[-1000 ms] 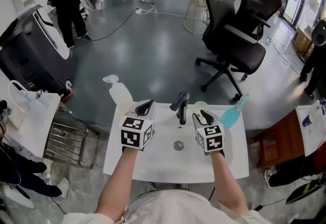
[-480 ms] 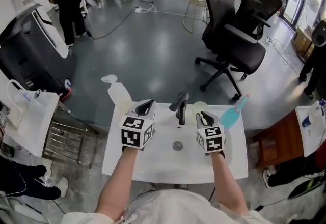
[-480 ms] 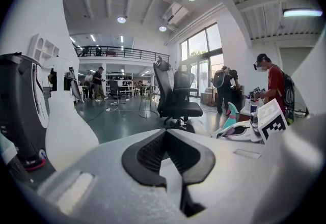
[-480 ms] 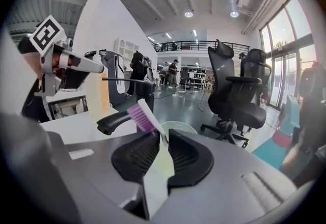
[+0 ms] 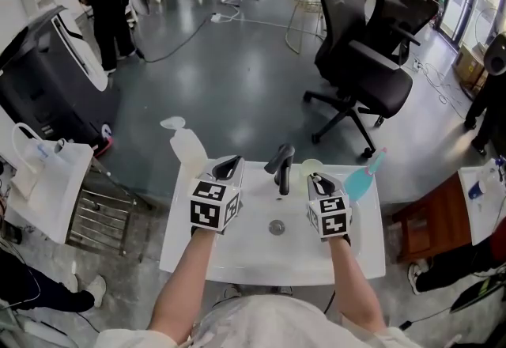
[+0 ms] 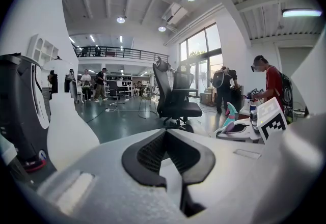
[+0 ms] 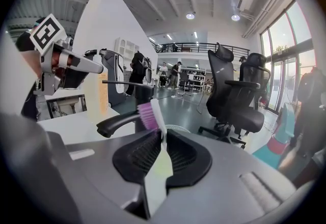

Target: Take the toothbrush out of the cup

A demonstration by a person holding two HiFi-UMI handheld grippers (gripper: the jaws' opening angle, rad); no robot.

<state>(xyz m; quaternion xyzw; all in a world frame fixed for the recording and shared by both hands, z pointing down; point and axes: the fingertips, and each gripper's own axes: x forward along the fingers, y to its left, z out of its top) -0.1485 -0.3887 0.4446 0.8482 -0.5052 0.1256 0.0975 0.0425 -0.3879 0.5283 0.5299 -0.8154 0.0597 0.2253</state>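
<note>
Right gripper (image 7: 159, 139) fingers just closed, pinching toothbrush (image 7: 151, 115) handle, centre frame. Lift straight up, clear cup (image 5: 310, 165) rim, dodge faucet (image 7: 119, 121). Left gripper (image 6: 164, 134) fingers together, empty.

Head view: set high, facing steeply down on the sink (image 5: 237, 259), with left gripper (image 5: 227, 167) and right gripper (image 5: 319, 180) close below. Gripper views: set low behind own jaws, facing outward. All three share the chair (image 5: 360, 62) beyond the grippers. Head and right gripper views share the tap (image 5: 281, 164) between the grippers.
</note>
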